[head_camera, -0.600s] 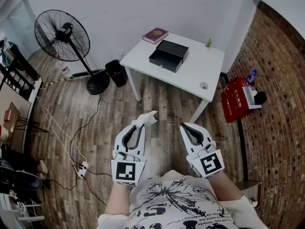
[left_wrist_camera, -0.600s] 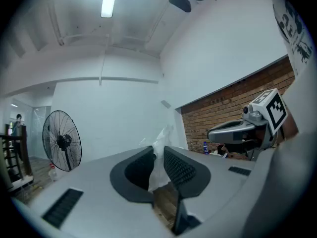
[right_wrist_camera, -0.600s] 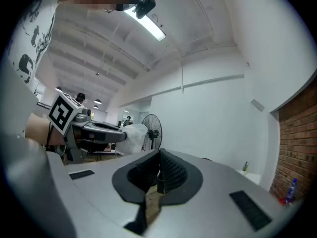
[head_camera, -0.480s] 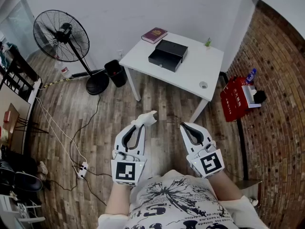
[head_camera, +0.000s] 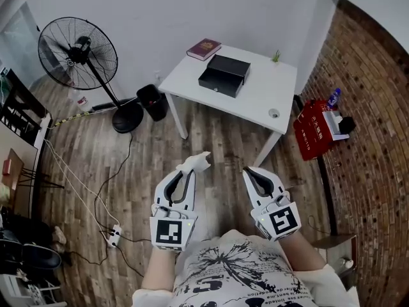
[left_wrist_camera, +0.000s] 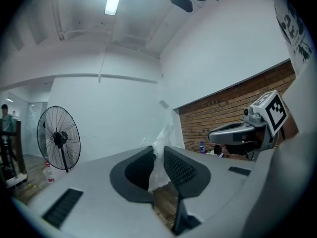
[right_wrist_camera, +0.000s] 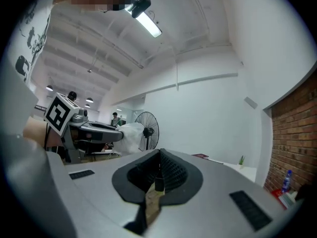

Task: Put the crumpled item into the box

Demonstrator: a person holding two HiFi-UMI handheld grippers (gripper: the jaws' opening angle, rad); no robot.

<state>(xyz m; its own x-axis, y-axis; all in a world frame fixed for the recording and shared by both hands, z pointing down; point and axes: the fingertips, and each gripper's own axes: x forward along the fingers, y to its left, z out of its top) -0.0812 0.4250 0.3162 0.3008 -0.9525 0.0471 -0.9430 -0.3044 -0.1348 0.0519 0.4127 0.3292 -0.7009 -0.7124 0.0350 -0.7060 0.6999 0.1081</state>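
The crumpled item (head_camera: 195, 161) is a white, plastic-like wad pinched at the tips of my left gripper (head_camera: 190, 171), which is shut on it. In the left gripper view the wad (left_wrist_camera: 163, 139) sticks up between the two dark pads. My right gripper (head_camera: 250, 171) is held beside it, shut, with nothing between its tips (right_wrist_camera: 159, 155). Both are held over the wooden floor, well short of the table. The box (head_camera: 223, 74) is black and sits on the white table (head_camera: 259, 104) ahead. From the right gripper view the wad (right_wrist_camera: 132, 133) shows at the end of the left gripper (right_wrist_camera: 94, 129).
A dark red book (head_camera: 204, 48) lies at the table's far corner by a small plant (head_camera: 277, 57). A standing fan (head_camera: 71, 53) and a black bin (head_camera: 153, 99) stand to the left. Cables and a power strip (head_camera: 115, 234) lie on the floor; red items (head_camera: 313, 130) lean by the brick wall.
The head view has shifted a little, so the fan and table sit slightly further left. Both grippers keep their pose and the wad stays in the left one.
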